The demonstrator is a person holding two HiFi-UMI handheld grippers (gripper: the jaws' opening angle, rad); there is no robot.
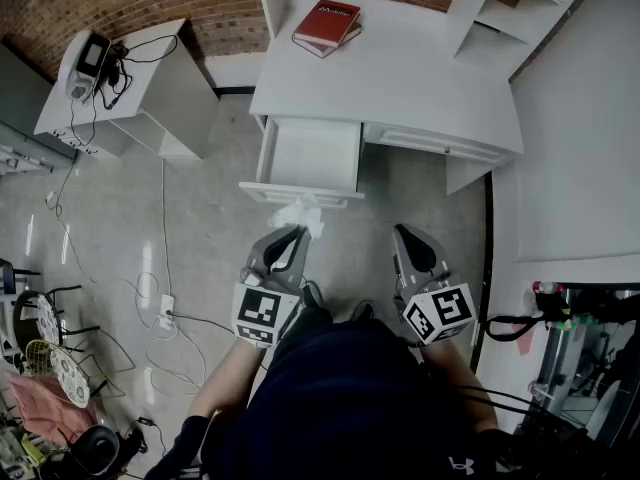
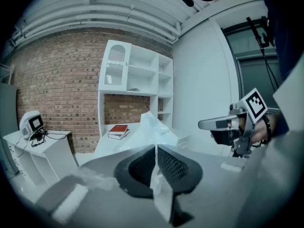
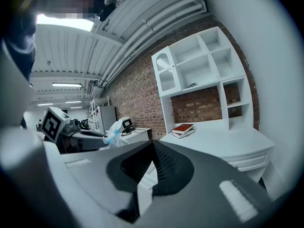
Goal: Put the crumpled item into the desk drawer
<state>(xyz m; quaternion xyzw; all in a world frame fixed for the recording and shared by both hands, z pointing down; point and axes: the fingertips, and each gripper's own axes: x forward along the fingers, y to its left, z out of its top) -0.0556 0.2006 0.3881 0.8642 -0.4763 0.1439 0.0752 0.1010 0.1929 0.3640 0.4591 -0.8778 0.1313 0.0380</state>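
Head view, centre frame: left tongs (image 1: 292, 236) pinch a crumpled item (image 1: 303, 214), white and thin. It hangs at the front lip of the pulled-out drawer (image 1: 310, 153), not inside it. Right tongs (image 1: 404, 234) sit lower right of centre, apart from the item. From above, neither pair's tips can be read. Left gripper view settles the left pair: tongs (image 2: 156, 148) clamped on the crumpled item (image 2: 152, 129), which bulges up past the tips and also trails as a strip down between the pads. It blocks most of the worktop behind. Right gripper view: tongs (image 3: 152, 144) closed tip to tip, nothing gripped, and white furniture shows through the slit lower down, though which part is unclear. The same view catches the crumpled item (image 3: 113, 133) from the side, left of centre, small, with a bluish tint. Only the head view shows the drawer's bare inside. The worktop (image 1: 400, 78) carries a red book (image 1: 327, 21) at top centre, and the book (image 2: 118, 129) turns out to be a stack of two in the gripper views. The shelf unit (image 3: 199, 65) is cut off in the head view and whole in the right gripper view.
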